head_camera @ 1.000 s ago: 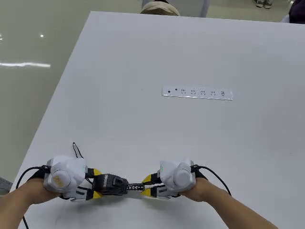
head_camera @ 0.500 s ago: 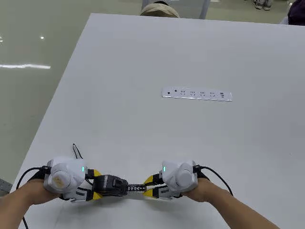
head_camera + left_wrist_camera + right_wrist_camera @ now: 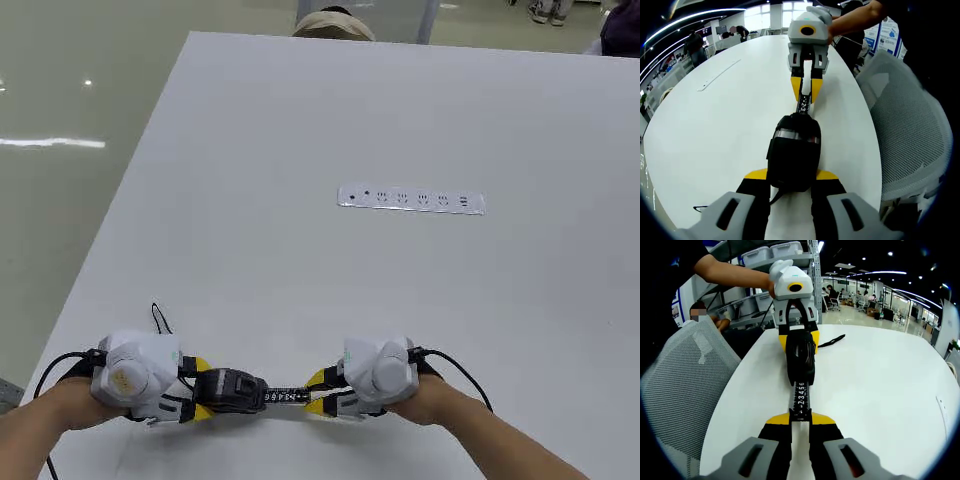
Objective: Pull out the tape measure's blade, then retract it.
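- Tape measure (image 3: 232, 389): a chunky, rounded black case of matt plastic with a grey band across its top. It sits low over the near edge of the table, between the two grippers. Whether it touches the tabletop I cannot tell.
- Left gripper (image 3: 205, 387): white moulded body, black jaws with yellow tips. The jaws are closed against the two flanks of the case, clamping it.
- Blade (image 3: 285, 396): a thin, flat dark strip with pale printed numerals. A short length is drawn out of the case. Its long axis runs left to right in the head view, parallel to the table's near edge, pointing from the case straight at the right gripper (image 3: 313, 392).
- Right gripper: same white, black and yellow build. Its jaws are narrowed onto the blade's free end, pinching it. In the right gripper view the digits 2 to 6 read along the strip.
- Table (image 3: 400, 120): smooth, plain white, rectangular.
- Power strip (image 3: 411, 198): long, flat and white, lying well apart from the grippers toward the table's middle.
- Cable (image 3: 160, 317): thin and black, lying beside the left gripper.
- Chair (image 3: 905, 125): grey mesh back, just off the table's edge.
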`<state>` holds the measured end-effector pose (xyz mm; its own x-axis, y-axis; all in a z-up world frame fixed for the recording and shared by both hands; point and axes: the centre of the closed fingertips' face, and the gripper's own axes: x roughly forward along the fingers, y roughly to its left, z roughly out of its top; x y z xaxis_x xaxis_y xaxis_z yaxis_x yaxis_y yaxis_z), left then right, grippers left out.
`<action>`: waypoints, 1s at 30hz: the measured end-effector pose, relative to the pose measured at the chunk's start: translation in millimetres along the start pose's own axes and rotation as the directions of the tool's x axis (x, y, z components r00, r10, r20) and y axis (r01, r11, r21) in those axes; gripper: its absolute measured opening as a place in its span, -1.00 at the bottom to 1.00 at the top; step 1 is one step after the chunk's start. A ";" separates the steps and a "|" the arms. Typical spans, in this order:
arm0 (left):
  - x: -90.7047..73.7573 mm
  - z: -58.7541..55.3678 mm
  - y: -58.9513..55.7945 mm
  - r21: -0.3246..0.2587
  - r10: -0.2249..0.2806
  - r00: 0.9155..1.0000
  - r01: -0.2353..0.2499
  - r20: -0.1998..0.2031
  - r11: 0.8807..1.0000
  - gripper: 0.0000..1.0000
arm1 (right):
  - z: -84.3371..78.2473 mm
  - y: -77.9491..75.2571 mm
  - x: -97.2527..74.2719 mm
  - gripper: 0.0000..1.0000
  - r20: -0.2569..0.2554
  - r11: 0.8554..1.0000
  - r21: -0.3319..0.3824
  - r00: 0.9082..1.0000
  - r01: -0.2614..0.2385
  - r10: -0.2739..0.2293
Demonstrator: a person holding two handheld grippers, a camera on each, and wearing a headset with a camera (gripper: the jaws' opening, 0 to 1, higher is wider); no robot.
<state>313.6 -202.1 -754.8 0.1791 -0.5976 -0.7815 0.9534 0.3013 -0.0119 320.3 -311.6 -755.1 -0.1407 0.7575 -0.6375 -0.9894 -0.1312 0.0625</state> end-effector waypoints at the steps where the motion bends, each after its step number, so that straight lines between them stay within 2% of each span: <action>1: 0.0 0.2 -0.3 0.000 0.000 1.000 0.000 -0.001 1.000 -0.46 | -0.3 0.1 -0.5 -0.81 0.000 1.000 0.001 1.000 0.000 0.000; 30: 1.2 1.2 -0.9 0.006 0.001 1.000 -0.001 -0.005 1.000 -0.46 | -14.7 1.1 -13.5 -0.80 -0.009 1.000 0.013 1.000 0.000 0.000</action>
<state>313.3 -203.9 -755.0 0.1792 -0.5938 -0.7844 0.9548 0.2973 -0.0069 321.7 -331.3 -757.6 -0.1401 0.7517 -0.6444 -0.9898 -0.1229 0.0719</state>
